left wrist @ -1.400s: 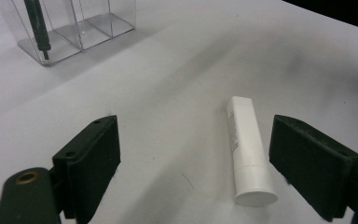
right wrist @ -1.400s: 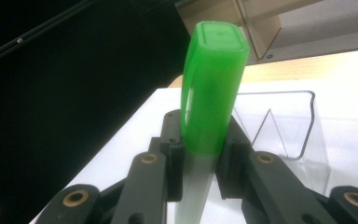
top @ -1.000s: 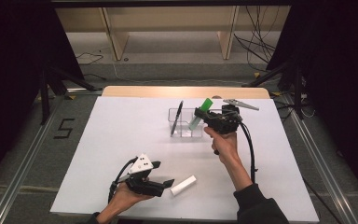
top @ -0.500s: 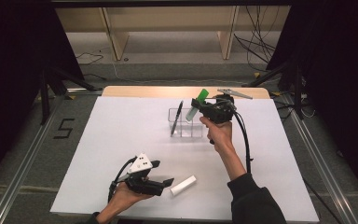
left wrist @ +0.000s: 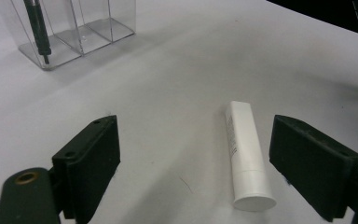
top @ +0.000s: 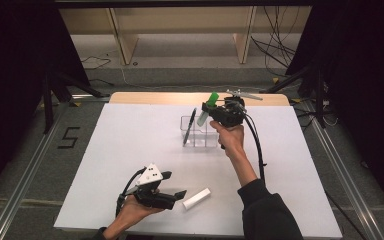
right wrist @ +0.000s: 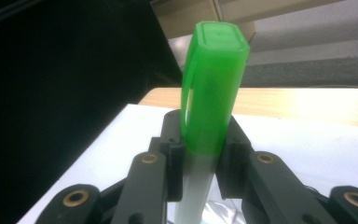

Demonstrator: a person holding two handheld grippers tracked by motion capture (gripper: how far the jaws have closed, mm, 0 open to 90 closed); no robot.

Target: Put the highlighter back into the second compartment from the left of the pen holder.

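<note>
Your right tongs [top: 211,111] have carried the green-capped marker [top: 207,106] over from the right, clamped tight, so it's now above the clear organizer [top: 200,137] by the pen [top: 190,127]. Next is lowering it in. Left tongs [left wrist: 193,172] sit wide open around the white tube [left wrist: 245,158] on the bench [top: 130,145].

free: bare table [top: 130,150] | obstacles: clear organiser [top: 198,133], white tube [top: 196,199]

A marker with a bright green cap [right wrist: 213,88] and pale, translucent body is held tilted, cap uppermost, just above a clear plastic organizer [top: 199,133] at the far middle of the white table [top: 105,165]. The organizer stands upright, with a black pen [top: 189,127] leaning in its left compartment.
</note>
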